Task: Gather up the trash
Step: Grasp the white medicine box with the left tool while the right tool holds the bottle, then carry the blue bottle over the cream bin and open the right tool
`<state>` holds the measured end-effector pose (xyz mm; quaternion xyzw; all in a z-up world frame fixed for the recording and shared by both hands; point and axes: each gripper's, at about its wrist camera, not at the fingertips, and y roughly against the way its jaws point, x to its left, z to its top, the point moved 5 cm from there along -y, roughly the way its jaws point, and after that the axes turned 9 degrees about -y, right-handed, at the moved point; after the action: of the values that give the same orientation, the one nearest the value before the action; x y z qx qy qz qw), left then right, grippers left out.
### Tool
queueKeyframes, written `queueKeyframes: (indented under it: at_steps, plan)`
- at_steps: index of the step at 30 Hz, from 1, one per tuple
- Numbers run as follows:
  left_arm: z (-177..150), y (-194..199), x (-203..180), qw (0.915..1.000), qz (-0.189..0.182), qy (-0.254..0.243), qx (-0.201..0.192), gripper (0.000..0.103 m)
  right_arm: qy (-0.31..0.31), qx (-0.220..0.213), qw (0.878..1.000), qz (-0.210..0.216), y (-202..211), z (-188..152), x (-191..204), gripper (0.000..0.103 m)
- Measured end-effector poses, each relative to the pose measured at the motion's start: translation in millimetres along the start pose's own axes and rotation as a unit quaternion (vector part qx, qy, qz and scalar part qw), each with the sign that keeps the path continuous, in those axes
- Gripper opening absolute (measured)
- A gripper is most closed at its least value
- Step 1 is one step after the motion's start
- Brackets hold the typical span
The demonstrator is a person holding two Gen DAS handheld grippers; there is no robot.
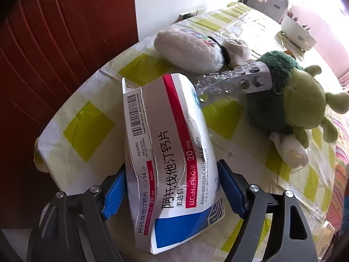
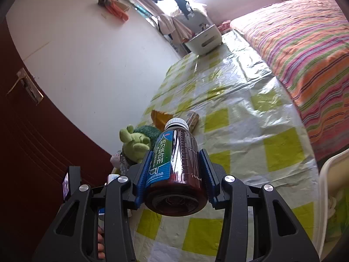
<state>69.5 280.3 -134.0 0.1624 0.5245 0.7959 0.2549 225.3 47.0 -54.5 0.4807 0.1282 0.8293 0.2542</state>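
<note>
L gripper [image 1: 172, 191] jaws clamping crumpled pill box [image 1: 172, 159], R gripper [image 2: 175, 174] jaws gripping syrup bottle [image 2: 176, 166] over checked tablecloth [image 2: 240, 113]

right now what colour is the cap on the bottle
White, on the brown bottle; its cap shows best in the right wrist view.

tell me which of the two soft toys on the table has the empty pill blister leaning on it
The green plush toy: the empty blister strip rests its far end against its dark green fuzzy back. The white plush toy lies farther back near the wall, with nothing visibly leaning on it.
</note>
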Motion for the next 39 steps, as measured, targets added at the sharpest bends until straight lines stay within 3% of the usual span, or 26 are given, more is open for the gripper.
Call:
queueKeyframes:
  at_steps: [12,23,31,39]
  plan:
    - [-22,31,8,0.9940,-0.074,-0.059,-0.055,0.072,-0.004,-0.037,0.999,-0.016,25,11,-17,0.042]
    - [-51,96,-28,0.9681,-0.109,-0.166,-0.153,0.072,0.001,-0.101,0.993,-0.058,72,17,-43,0.042]
    - [-59,106,-66,0.9537,-0.151,-0.210,-0.154,0.072,0.001,-0.154,0.981,-0.116,109,9,-70,0.042]
    - [-77,126,-107,0.9319,-0.178,-0.265,-0.172,0.072,0.009,-0.196,0.964,-0.177,135,-6,-84,0.042]
